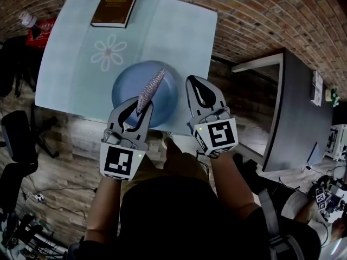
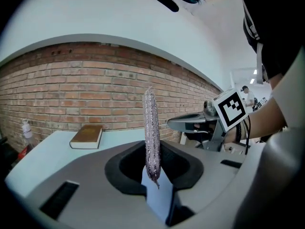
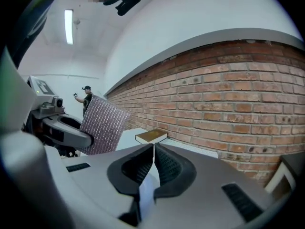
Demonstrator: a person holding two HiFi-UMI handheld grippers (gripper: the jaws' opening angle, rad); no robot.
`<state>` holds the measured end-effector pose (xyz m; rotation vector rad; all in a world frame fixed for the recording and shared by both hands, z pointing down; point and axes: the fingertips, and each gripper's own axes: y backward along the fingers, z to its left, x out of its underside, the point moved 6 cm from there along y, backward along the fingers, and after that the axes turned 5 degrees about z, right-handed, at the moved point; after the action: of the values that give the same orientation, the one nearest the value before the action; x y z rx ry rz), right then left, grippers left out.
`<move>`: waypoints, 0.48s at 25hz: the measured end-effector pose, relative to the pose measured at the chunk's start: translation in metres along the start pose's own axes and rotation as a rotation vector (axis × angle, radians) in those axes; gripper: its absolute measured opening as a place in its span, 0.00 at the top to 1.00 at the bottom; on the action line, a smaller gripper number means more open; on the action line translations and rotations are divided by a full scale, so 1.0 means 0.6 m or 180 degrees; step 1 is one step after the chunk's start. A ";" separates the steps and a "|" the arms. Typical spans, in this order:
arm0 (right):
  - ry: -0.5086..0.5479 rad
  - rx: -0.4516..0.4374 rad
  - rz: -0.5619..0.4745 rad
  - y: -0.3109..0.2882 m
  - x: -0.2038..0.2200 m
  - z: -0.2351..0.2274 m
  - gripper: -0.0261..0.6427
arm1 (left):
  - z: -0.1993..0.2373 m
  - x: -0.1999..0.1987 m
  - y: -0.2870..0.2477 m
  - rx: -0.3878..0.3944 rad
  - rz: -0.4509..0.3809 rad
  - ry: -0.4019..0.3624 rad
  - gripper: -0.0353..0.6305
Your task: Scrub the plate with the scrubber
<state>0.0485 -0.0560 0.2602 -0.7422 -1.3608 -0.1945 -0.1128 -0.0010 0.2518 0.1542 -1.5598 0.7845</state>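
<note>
**A:** Head view: how do the arms sit?
**B:** Both forearms reach forward. The left gripper [image 1: 136, 108] holds one scrubber [image 1: 150, 90] over one blue plate [image 1: 169, 103] on the counter [image 1: 70, 64]. The right gripper [image 1: 196, 83] is just beside the plate's rim. One book [image 1: 115, 5] lies farther back.
**A:** Left gripper view?
**B:** Fingers [image 2: 125, 170] pinch the scrubber's lower end.
**A:** Right gripper view?
**B:** Fingers [image 3: 138, 168] pressed together, nothing between them.
</note>
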 end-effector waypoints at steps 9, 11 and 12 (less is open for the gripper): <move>-0.0760 -0.0111 0.0724 -0.026 0.164 0.009 0.91 | -0.007 0.105 -0.009 0.0293 0.0693 0.0252 0.82; -0.0968 -0.0107 0.0831 -0.029 0.197 0.017 0.91 | -0.014 0.131 -0.002 0.0357 0.0798 0.0297 0.82; -0.1031 -0.0106 0.0884 -0.029 0.212 0.023 0.91 | -0.017 0.143 0.002 0.0384 0.0848 0.0322 0.82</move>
<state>0.0576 -0.0250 0.3851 -1.0128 -1.5424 0.1294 -0.1199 0.0356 0.3297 -0.0066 -1.4545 1.0801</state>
